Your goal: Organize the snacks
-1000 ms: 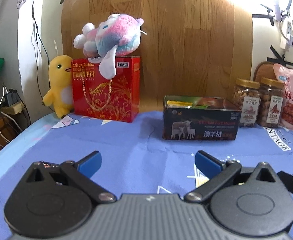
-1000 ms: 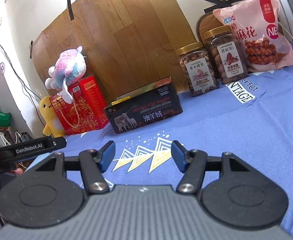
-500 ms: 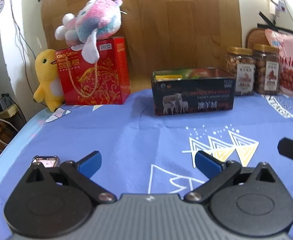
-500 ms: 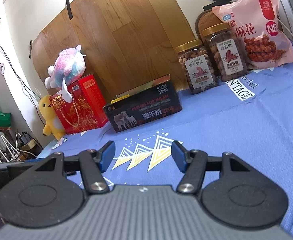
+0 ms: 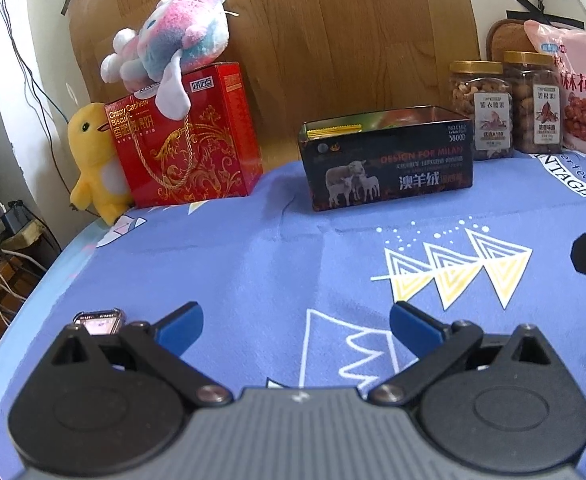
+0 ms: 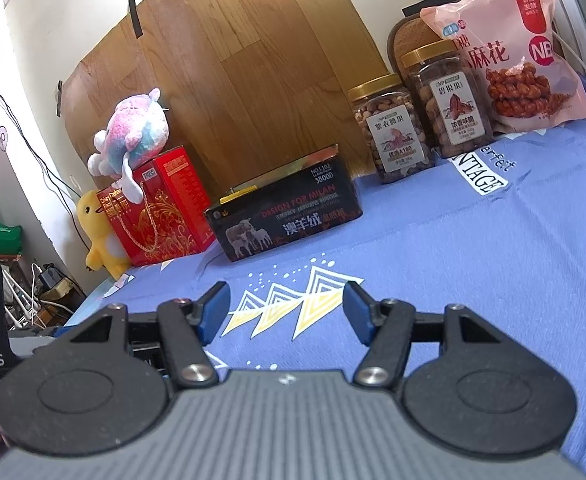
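Snack jars [image 6: 421,120] and pink bag [image 6: 505,52] stand at the table's far right, beside the open tin [image 6: 285,212]. Both grippers, left [image 5: 295,328] and right [image 6: 285,312], hover spread and empty; approach each jar squarely, gripping below its lid.

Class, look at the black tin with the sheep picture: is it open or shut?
Open: the black tin has no lid on, and yellow packets show inside.

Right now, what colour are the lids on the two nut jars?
Gold, on both nut jars; clearest in the right wrist view.
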`<action>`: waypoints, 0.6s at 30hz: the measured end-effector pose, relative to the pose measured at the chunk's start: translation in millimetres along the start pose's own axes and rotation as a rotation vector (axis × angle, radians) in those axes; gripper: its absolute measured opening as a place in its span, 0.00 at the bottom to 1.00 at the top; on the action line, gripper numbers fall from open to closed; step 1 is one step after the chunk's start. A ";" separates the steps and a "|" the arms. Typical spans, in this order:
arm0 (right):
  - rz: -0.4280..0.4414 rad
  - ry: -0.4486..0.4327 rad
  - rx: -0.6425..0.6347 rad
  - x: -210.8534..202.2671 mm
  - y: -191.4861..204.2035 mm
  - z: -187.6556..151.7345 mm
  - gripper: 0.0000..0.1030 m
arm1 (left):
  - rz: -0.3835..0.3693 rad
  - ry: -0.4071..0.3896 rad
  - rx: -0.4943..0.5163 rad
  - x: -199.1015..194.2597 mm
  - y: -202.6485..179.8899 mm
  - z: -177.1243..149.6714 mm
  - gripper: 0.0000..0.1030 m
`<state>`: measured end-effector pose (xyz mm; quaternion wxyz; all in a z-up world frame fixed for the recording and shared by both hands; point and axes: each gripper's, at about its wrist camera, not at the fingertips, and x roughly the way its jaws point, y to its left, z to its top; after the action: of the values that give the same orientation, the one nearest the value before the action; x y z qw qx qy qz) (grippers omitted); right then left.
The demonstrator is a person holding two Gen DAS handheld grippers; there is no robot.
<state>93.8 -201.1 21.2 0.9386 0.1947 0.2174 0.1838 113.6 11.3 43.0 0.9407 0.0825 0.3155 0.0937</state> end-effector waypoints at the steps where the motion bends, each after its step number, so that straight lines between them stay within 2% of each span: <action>1: 0.000 0.000 0.000 0.1 0.0 0.3 0.63 | 0.000 0.001 -0.001 0.3 0.0 -0.2 1.00; 6: -0.001 0.002 0.006 0.3 -1.9 -1.3 0.63 | -0.019 0.010 -0.023 0.8 2.6 0.2 1.00; 12: -0.002 0.004 0.006 0.6 -2.1 -1.3 0.63 | -0.100 0.066 -0.063 6.2 5.6 0.4 1.00; 18: -0.004 0.006 0.008 1.1 -1.9 -2.3 0.63 | -0.141 0.101 -0.092 10.9 7.6 -1.3 1.00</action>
<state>94.2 -201.6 18.0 0.9376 0.1974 0.2213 0.1817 120.4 21.4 37.3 0.9307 0.0120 0.3628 0.0454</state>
